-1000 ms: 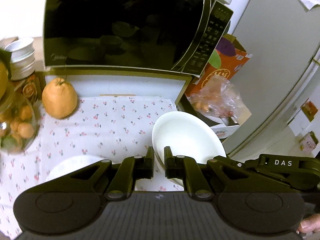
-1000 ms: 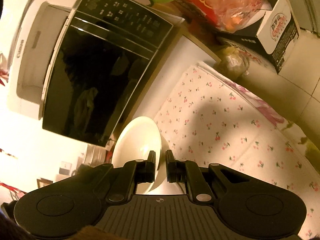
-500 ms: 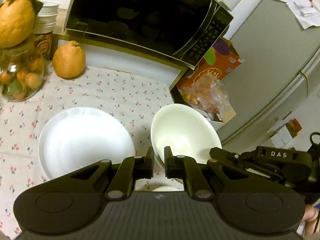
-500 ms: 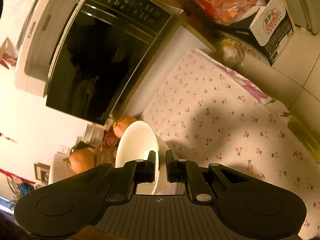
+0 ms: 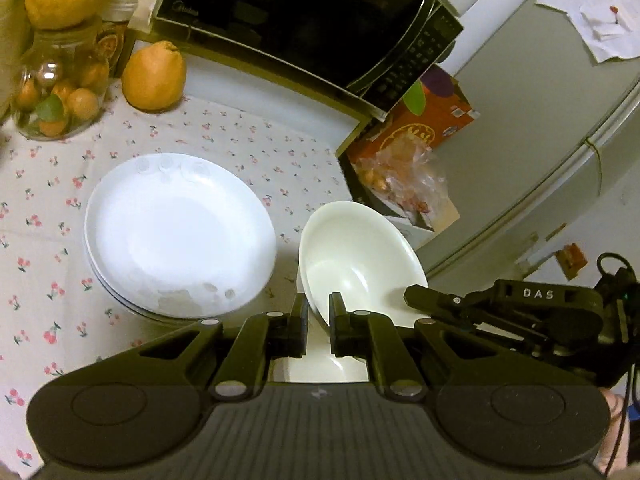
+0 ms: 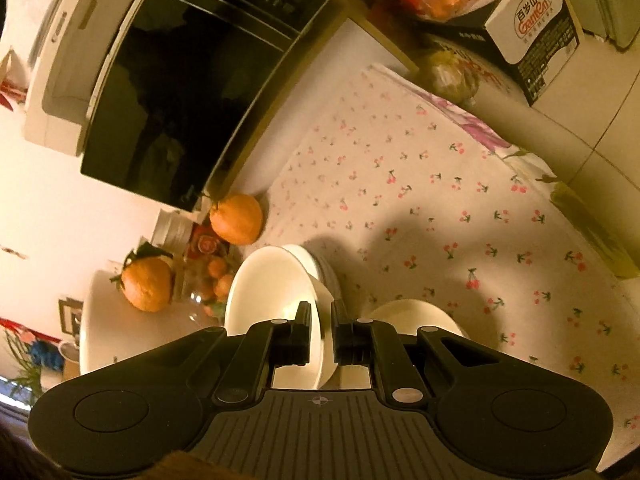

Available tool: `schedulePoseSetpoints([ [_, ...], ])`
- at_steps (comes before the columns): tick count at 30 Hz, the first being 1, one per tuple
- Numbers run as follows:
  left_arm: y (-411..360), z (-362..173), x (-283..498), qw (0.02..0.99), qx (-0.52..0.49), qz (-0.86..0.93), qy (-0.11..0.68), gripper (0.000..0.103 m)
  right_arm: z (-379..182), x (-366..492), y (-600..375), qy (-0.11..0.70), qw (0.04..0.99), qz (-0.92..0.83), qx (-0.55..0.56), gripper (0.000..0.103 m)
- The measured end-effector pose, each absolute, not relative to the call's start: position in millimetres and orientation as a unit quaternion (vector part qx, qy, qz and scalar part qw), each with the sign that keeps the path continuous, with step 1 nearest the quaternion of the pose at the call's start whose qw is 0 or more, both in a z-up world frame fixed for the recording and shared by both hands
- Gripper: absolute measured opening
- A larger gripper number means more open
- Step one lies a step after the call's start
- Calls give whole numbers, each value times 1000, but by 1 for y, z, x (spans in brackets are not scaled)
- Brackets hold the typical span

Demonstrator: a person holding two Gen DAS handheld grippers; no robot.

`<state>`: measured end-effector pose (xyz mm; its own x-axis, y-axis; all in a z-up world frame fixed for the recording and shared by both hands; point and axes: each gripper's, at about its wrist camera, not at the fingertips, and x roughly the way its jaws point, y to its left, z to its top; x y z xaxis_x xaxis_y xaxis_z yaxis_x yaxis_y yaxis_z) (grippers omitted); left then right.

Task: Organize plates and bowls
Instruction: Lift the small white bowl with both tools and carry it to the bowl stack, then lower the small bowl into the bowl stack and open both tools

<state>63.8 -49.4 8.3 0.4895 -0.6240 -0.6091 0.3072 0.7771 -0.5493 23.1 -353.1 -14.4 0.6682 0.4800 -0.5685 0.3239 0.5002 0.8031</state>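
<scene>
Plate stack [image 5: 180, 236] sits left on cloth w/ bowl [image 5: 356, 264] just right, its near rim pinched by left gripper [image 5: 318, 316]; right gripper [image 6: 321, 326] shut on 2nd bowl [image 6: 272, 296]'s rim; prob glazed, stiff, slick, fragile.

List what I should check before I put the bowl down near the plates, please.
1. Left gripper grip: fingers closed on the rim of the white ceramic bowl. Ok.
2. Right gripper grip: fingers closed on the rim of a white glossy bowl. Ok.
3. One bowl or two are held: cannot tell.
4. Bowl level: it is tilted in the right wrist view. Not ok.
5. Stack of round white plates: lies flat, nothing on top. Ok.
6. Cherry-print tablecloth: bare patch beyond the plates. Ok.
</scene>
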Motion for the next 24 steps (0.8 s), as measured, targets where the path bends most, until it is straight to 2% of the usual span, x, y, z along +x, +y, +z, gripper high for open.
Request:
schedulePoseSetpoints([
  [7,-51,-6,55,823,-205,-282,447,9,-10,12,-354,420,774,40,472,11],
  [24,-67,-21,43,836,-127,-274,459,10,-29,7,-343,479,771,25,419,14],
])
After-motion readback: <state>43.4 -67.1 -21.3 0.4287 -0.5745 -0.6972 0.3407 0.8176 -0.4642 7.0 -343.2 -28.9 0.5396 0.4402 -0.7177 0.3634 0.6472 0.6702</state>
